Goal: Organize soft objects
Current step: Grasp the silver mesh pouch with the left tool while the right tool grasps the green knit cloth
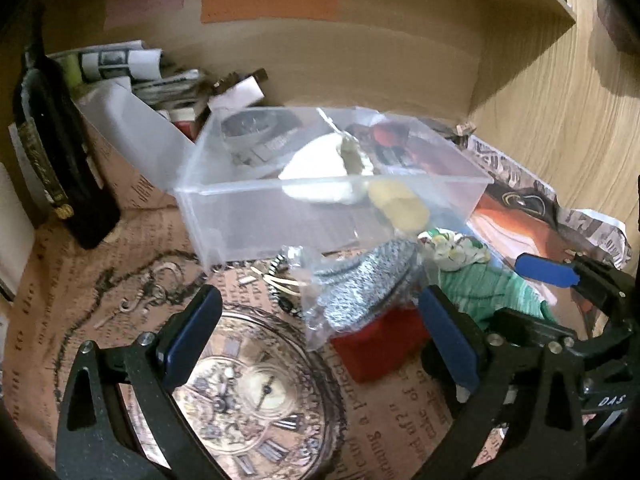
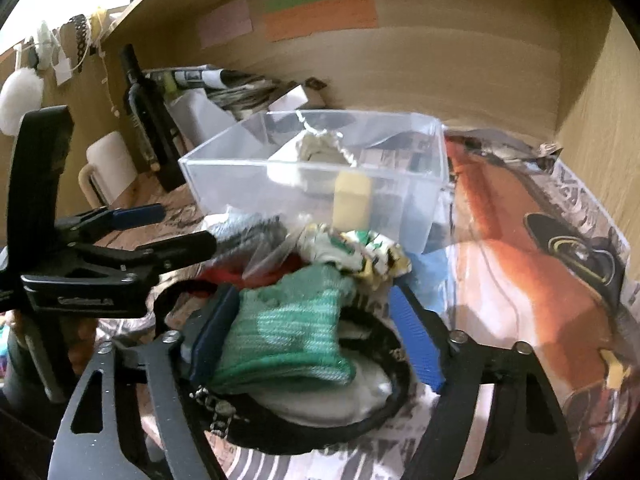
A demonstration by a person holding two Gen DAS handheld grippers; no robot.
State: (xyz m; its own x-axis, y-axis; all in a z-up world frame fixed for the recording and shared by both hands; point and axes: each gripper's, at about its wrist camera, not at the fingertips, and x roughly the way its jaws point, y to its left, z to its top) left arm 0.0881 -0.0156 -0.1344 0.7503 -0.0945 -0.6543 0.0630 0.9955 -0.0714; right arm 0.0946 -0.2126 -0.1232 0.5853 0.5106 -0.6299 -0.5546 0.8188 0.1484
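Observation:
A clear plastic box stands on the shelf and holds a white soft lump and a yellow sponge; the box also shows in the right wrist view. In front of it lies a grey speckled cloth in a clear bag, a red block and a green knit cloth. My left gripper is open, its fingers either side of the grey cloth and red block. My right gripper has its blue pads around the green cloth, which fills the gap.
A dark bottle stands at the left by a cardboard box with papers. A white mug sits near the bottle. Printed paper lines the shelf floor. Wooden walls close the back and right.

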